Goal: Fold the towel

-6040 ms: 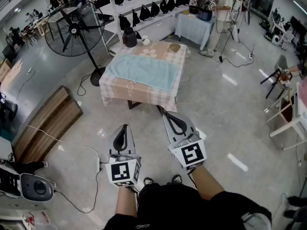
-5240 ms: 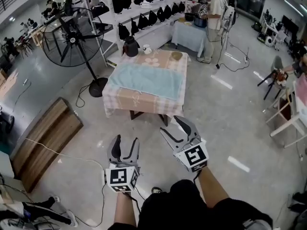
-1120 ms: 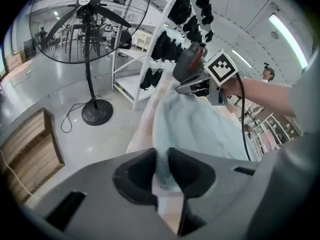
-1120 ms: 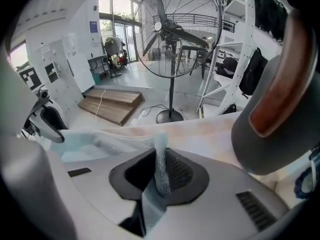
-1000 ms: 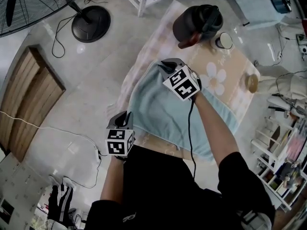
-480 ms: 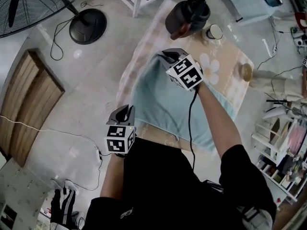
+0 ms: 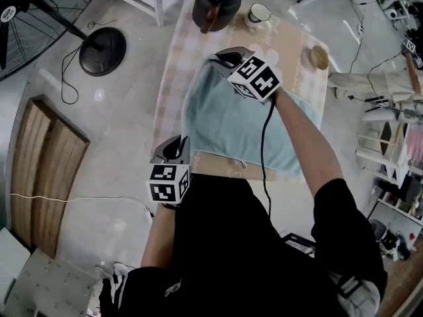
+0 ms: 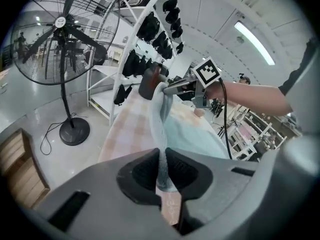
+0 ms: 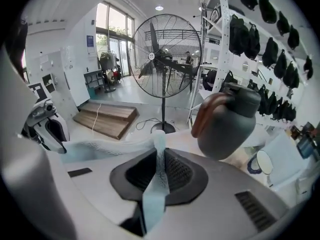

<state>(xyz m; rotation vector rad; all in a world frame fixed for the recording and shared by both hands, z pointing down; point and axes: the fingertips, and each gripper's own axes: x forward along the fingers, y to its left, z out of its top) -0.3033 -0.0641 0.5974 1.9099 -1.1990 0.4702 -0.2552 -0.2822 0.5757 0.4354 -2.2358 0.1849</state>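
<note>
Left tool (image 7: 176,147), lower centre of the head view, just ahead of the person's torso: jaws clamped on the near left corner of the light blue towel (image 7: 238,121). In the left gripper view the cloth sits pinched thin between the jaws, its edge running away to the other tool.

Towel lies spread on the desk (image 7: 173,65), over a checked, flowered cloth; left edge held off the surface.

Right tool (image 7: 225,58), upper centre: jaws closed on the far left corner, with cloth trailing through them.

Beyond, at the desk's far end: dark jug (image 7: 215,2) and cup (image 7: 259,13); small bowl (image 7: 318,57) at upper right.

Step in hand, likely: first fold, left edge gripped. Next move calls for carrying both corners level across to the right edge, clear of the jug.
</note>
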